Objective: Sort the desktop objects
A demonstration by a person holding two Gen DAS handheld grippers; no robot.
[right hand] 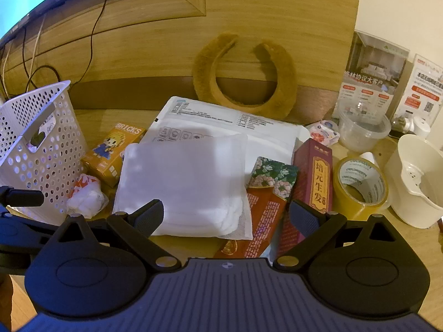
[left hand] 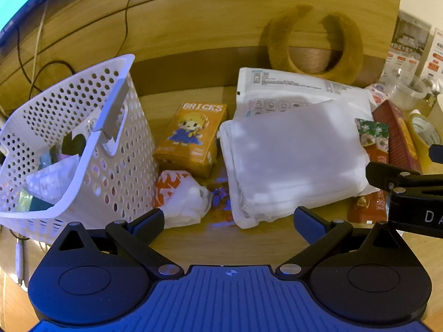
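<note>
A white perforated basket (left hand: 74, 144) (right hand: 38, 149) stands at the left with several items inside. An orange BRICKS box (left hand: 191, 138) (right hand: 113, 152) lies beside it, with a crumpled orange-and-white wrapper (left hand: 182, 196) (right hand: 85, 193) in front. A folded white cloth pack (left hand: 293, 160) (right hand: 185, 182) lies on a white mailer bag (left hand: 290, 88) (right hand: 221, 121). My left gripper (left hand: 229, 218) is open and empty, just short of the wrapper and the cloth pack. My right gripper (right hand: 225, 215) is open and empty over the cloth pack's near edge and an orange packet (right hand: 260, 221).
A dark red box (right hand: 315, 177) (left hand: 396, 135), a floral packet (right hand: 274, 174), a tape roll (right hand: 360, 185), a clear plastic tub (right hand: 362, 130) and a white pot (right hand: 420, 177) lie at the right. A brown furry headband (right hand: 243, 77) (left hand: 313, 38) leans on the wooden wall. Cables hang at the left.
</note>
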